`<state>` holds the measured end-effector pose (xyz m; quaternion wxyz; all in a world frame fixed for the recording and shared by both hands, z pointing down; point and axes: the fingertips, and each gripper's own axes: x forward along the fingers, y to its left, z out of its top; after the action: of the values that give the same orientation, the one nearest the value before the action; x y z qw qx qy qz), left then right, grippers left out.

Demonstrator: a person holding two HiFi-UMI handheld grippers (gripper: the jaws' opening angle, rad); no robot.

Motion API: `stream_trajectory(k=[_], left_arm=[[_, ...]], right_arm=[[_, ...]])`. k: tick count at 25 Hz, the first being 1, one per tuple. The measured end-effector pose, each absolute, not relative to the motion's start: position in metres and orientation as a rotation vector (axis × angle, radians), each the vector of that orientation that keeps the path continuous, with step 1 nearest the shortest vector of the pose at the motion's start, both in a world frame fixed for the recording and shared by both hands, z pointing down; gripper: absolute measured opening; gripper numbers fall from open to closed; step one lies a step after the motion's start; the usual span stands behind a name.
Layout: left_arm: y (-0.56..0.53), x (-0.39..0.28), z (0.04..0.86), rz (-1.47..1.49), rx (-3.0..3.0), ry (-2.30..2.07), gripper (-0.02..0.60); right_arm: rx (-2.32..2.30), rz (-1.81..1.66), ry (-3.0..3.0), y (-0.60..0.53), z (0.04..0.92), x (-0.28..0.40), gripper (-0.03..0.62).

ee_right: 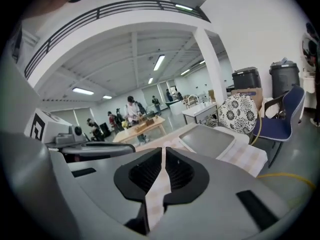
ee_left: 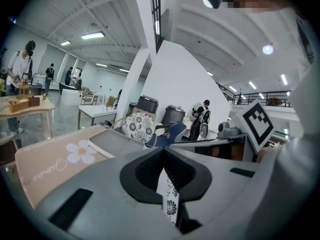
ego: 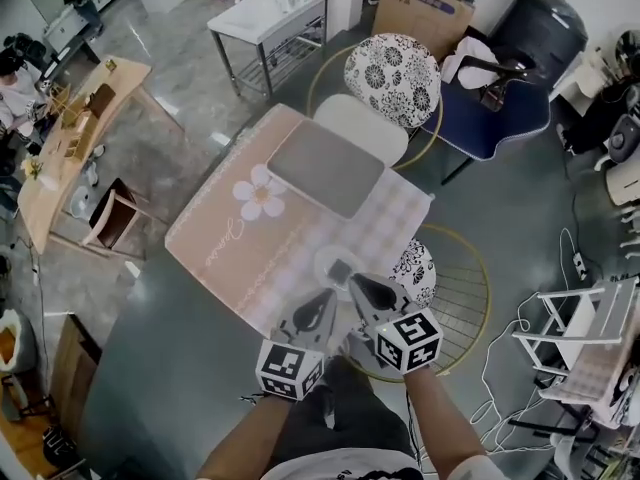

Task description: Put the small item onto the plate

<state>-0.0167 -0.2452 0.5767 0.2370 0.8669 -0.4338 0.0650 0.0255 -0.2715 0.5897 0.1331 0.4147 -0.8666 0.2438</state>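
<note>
Left hand-held gripper (ego: 322, 308) and right hand-held gripper (ego: 357, 288) hover over the counter (ego: 230, 248) near edge, jaws together and empty, presumably held clear because small item (ego: 340, 271) already looks seated on plate (ego: 320, 265) just beyond their tips.

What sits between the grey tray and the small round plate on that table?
Nothing: in the head view only bare checked tablecloth lies between the grey tray and the plate.
</note>
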Motion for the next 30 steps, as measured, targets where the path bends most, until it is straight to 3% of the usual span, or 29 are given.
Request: stream_trajectory(k=[15, 30], left_arm=[[-0.209, -0.020, 0.417, 0.026, 2.487, -1.199, 0.006], [-0.167, -0.028, 0.345, -0.055, 2.548, -1.254, 0.006]], right_arm=[[1.284, 0.555, -2.749, -0.230, 0.422, 0.015, 0.023], [1.231, 0.392, -2.871, -0.182, 0.338, 0.001, 0.014]])
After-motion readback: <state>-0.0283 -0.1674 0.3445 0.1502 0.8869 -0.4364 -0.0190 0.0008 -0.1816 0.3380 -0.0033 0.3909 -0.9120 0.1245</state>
